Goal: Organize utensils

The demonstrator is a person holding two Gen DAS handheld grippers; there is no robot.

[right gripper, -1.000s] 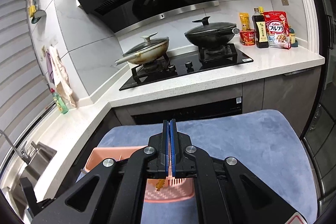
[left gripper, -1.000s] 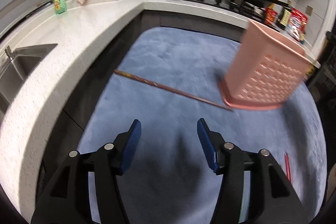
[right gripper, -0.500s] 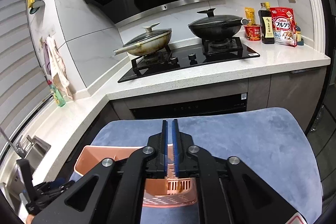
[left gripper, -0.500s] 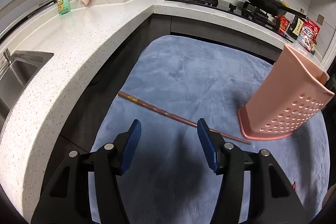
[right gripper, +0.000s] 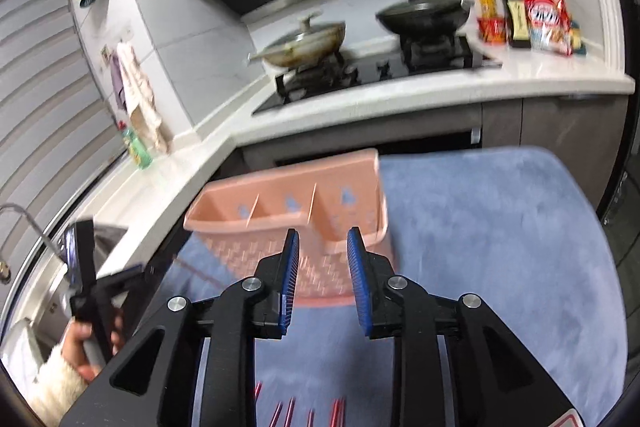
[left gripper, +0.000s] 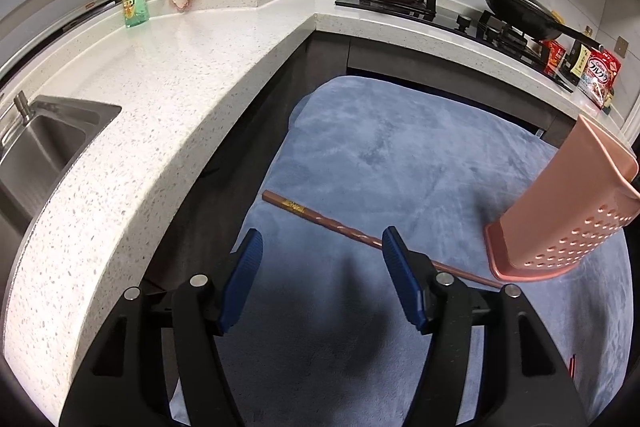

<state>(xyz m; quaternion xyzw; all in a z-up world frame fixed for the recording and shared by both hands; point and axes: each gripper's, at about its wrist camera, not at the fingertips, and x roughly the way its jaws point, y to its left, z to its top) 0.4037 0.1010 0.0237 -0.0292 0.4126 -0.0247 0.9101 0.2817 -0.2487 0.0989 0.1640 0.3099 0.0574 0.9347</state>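
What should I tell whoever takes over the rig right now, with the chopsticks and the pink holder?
Left tongs: open, empty, above the brown chopstick on the blue mat.
Right tongs: just been opening, nothing between them, facing the pink holder.
Holder stands on the mat; its visible compartments look empty.
Red chopsticks lie at the near edge.
Done: nothing visibly sorted.
Left: all chopsticks into the holder.

The left wrist view tilts steeply down over the blue mat (left gripper: 400,155), close to it. The right wrist view, somewhat blurred, faces the stove (right gripper: 380,71) more shallowly. Both share the pink holder (left gripper: 560,219) and corner bench (left gripper: 160,99).
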